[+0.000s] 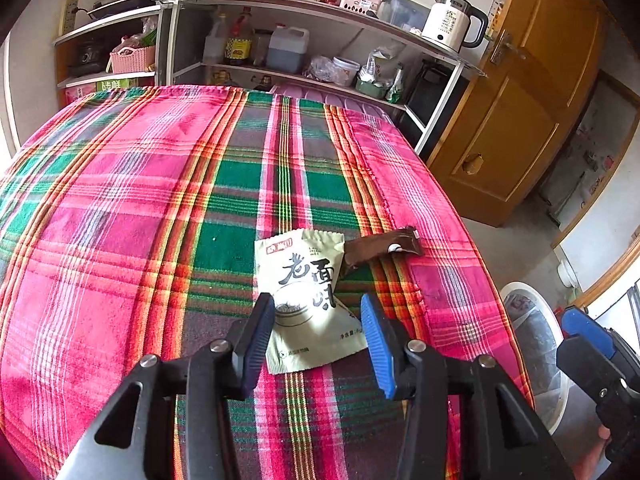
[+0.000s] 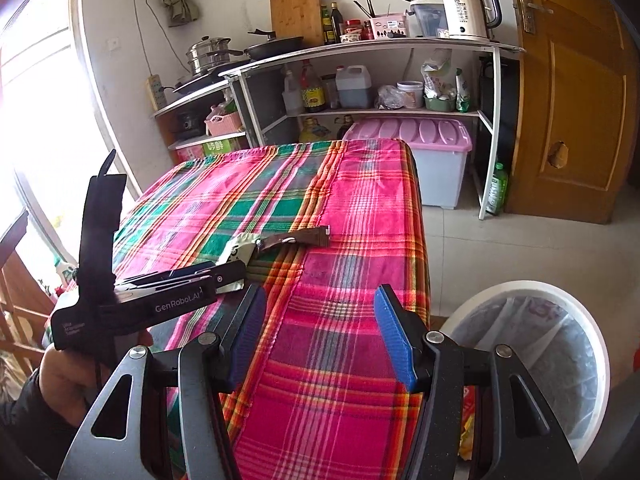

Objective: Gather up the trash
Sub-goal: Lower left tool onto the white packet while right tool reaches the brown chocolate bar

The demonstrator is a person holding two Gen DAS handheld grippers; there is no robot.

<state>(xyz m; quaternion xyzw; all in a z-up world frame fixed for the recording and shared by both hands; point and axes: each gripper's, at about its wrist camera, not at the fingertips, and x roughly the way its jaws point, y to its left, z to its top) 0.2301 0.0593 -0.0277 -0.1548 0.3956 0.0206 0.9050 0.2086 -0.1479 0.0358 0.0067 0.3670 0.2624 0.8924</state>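
Observation:
A pale green snack packet [image 1: 308,300] with black Chinese characters lies flat on the plaid tablecloth [image 1: 160,200]. A brown wrapper [image 1: 380,249] lies just beyond it to the right. My left gripper [image 1: 318,344] is open, its fingers on either side of the packet's near half. In the right wrist view the packet [image 2: 240,250] and brown wrapper [image 2: 304,238] lie mid-table, with the left gripper [image 2: 224,274] reaching over the packet. My right gripper [image 2: 320,336] is open and empty above the table's near right part, beside a white lined trash bin [image 2: 560,356].
The trash bin [image 1: 536,344] stands on the floor off the table's right edge. A shelf unit [image 2: 360,80] with bottles, pots and a kettle [image 2: 468,8] stands behind the table. A pink-lidded storage box [image 2: 432,152] and a wooden door [image 2: 572,100] are at the right.

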